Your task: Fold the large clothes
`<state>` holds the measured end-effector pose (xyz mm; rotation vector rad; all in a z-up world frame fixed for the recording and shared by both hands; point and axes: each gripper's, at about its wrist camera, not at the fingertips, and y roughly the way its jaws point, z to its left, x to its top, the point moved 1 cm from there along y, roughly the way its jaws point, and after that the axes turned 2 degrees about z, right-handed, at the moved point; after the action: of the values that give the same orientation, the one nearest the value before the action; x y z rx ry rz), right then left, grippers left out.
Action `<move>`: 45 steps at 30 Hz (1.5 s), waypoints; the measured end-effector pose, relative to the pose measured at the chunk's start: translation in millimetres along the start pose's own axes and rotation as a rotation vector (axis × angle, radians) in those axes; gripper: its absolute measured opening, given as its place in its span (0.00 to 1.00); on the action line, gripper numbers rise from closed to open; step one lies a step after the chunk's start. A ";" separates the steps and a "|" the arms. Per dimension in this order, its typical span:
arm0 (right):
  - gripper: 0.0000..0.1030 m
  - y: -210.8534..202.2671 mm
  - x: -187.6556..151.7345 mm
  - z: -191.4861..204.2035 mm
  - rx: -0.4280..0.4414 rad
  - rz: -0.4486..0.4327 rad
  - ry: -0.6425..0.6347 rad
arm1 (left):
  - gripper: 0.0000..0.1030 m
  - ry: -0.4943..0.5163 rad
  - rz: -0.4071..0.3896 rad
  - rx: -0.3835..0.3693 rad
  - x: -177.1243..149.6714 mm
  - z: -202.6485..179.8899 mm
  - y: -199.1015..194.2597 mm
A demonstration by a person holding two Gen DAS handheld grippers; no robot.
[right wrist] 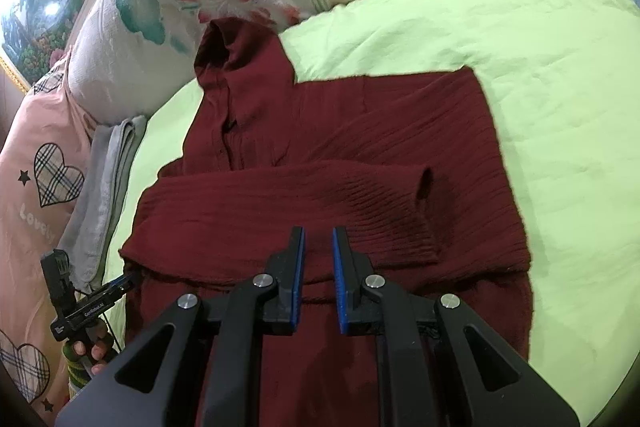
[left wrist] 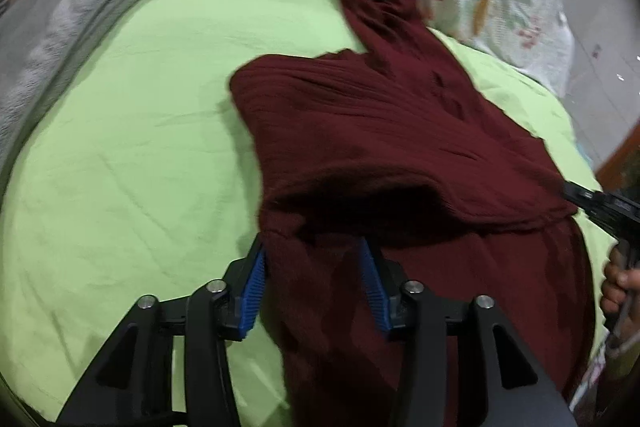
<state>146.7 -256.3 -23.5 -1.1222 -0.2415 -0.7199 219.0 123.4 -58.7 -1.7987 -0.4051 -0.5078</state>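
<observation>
Right now the maroon sweater (right wrist: 360, 131) is lying on the green bed (right wrist: 540, 47), its long axis running from the collar by the pillows toward the person, folded edge facing both tools. The left tool (left wrist: 316, 287) is standing half open, straddling that near edge without pinching. The right tool (right wrist: 319, 279) is hovering nearly closed above the middle, gripping nothing.

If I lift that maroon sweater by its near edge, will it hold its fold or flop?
The maroon sweater will probably flop: the ribbed knit already drapes and sags. Its folded-over sleeve lies loose and may slide off. On the smooth green sheet it would likely drag and bunch.
</observation>
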 end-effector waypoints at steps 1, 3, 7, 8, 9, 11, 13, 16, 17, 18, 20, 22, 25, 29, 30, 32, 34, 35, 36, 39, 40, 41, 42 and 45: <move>0.15 5.0 -0.3 0.1 0.002 0.020 -0.008 | 0.47 0.004 -0.002 0.018 0.8 -0.8 1.2; 0.15 14.2 -1.7 -4.3 -0.047 0.045 -0.013 | 0.22 -0.020 0.013 0.074 7.2 2.9 11.5; 0.15 16.2 -1.6 -27.6 -0.081 0.054 0.068 | 0.08 -0.180 0.017 0.031 9.4 31.3 10.1; 0.15 11.6 -1.3 -29.8 -0.087 0.044 0.070 | 0.08 -0.181 0.010 0.040 7.6 32.7 5.9; 0.15 5.3 -0.5 -30.2 -0.100 0.027 0.063 | 0.08 -0.168 0.005 0.052 3.9 31.9 0.2; 0.15 -5.9 1.9 -30.3 -0.082 -0.005 0.051 | 0.09 -0.158 0.003 0.054 -0.4 29.8 -7.9; 0.16 -12.0 6.5 -28.5 -0.036 -0.024 0.039 | 0.09 -0.144 -0.013 0.047 -0.6 24.5 -18.7; 0.16 -8.7 17.5 -22.4 0.004 -0.032 0.022 | 0.13 -0.127 -0.063 0.000 8.9 12.0 -39.2; 0.16 -5.8 21.5 -19.6 0.014 -0.035 0.013 | 0.19 -0.124 -0.088 -0.040 16.1 6.6 -47.6; 0.16 -2.4 27.6 -15.1 0.023 -0.042 -0.001 | 0.24 -0.125 -0.099 -0.058 22.0 3.9 -51.7; 0.16 3.9 37.9 -7.2 0.033 -0.059 -0.029 | 0.40 -0.130 -0.119 -0.066 39.6 -4.0 -53.7; 0.16 15.6 53.9 5.1 0.044 -0.064 -0.069 | 0.40 -0.129 -0.119 -0.066 56.6 -11.3 -46.4; 0.20 40.4 82.4 23.8 0.041 -0.008 -0.106 | 0.40 -0.122 -0.105 -0.045 87.3 -22.0 -26.0; 0.49 76.5 126.1 47.0 0.030 -0.004 -0.168 | 0.42 -0.135 -0.066 -0.047 133.3 -32.5 18.4; 0.50 82.9 133.9 51.1 0.025 -0.008 -0.186 | 0.42 -0.137 -0.057 -0.044 146.7 -33.7 30.5; 0.50 101.5 155.8 62.8 0.018 -0.011 -0.227 | 0.42 -0.135 -0.047 -0.032 163.7 -37.6 46.4; 0.50 121.8 179.4 72.8 0.017 -0.014 -0.253 | 0.43 -0.132 -0.043 -0.013 184.6 -38.7 63.7; 0.50 129.9 188.5 76.6 0.011 -0.015 -0.262 | 0.44 -0.130 -0.044 -0.003 195.3 -37.9 72.2; 0.50 140.2 199.6 81.9 -0.001 -0.017 -0.281 | 0.45 -0.128 -0.047 0.008 207.6 -36.5 81.2; 0.52 170.3 227.9 92.1 0.018 -0.010 -0.315 | 0.48 -0.130 -0.046 0.008 237.5 -31.6 105.3; 0.53 181.4 235.9 93.2 0.026 -0.003 -0.316 | 0.48 -0.127 -0.044 0.004 249.6 -30.2 115.2; 0.55 190.0 242.1 94.4 0.032 0.003 -0.318 | 0.51 -0.125 -0.045 0.002 257.2 -29.3 121.2; 0.57 199.9 248.0 95.1 0.040 0.008 -0.322 | 0.53 -0.119 -0.042 -0.005 269.1 -28.8 131.5; 0.57 228.3 262.8 91.4 0.073 0.031 -0.307 | 0.54 -0.117 -0.032 -0.017 300.6 -27.5 161.9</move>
<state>505.3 -226.8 -14.8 -1.1621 -0.5053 -0.5050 553.1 57.2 -23.2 -1.8462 -0.5129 -0.4302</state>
